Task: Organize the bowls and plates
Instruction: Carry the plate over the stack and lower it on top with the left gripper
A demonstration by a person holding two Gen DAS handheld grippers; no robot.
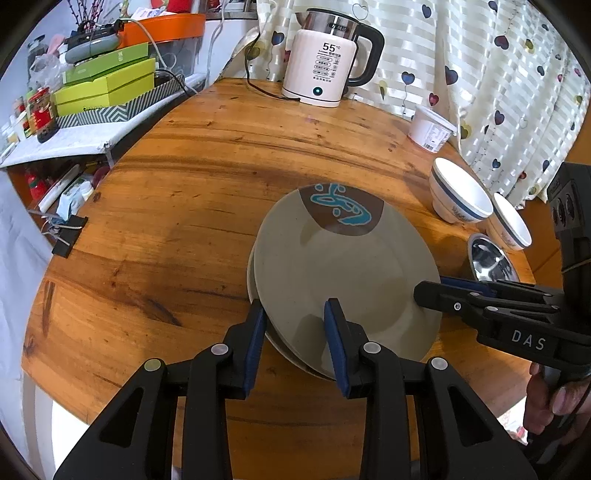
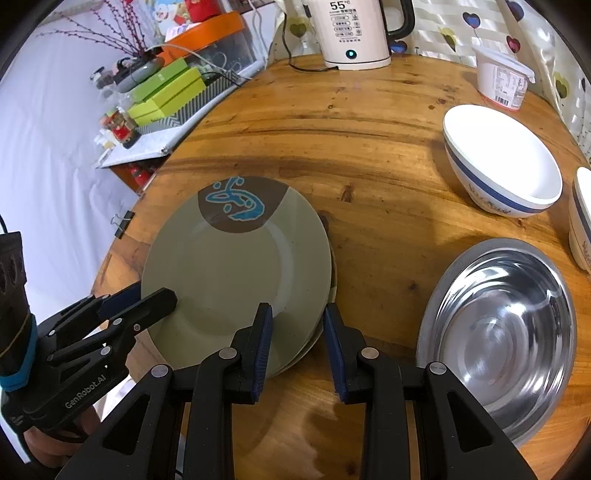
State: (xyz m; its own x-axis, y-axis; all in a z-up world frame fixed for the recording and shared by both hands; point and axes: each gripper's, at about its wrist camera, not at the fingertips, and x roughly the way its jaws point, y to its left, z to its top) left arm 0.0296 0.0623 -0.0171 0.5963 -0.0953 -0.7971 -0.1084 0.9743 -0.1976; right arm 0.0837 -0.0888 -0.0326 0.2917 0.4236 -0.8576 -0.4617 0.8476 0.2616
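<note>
**Two grippers at the rim of the stacked plates**

Low in the left wrist view, the left gripper (image 1: 295, 332) has its blue-padded fingers (image 1: 256, 347) partly open astride the near rim of the grey-green round plate with a brown patch and blue fish motif (image 1: 343, 266); whether they press it I cannot tell. The plate lies on another plate at mid-frame on the round wooden bench (image 1: 184, 184). The right gripper (image 2: 298, 339) straddles the stack's lower right edge, fingers likewise partly open. Right of it sits a shiny steel bowl (image 2: 498, 332), then a white bowl with a blue band (image 2: 502, 162), with a white electric kettle (image 2: 354, 33) at the top.
</note>
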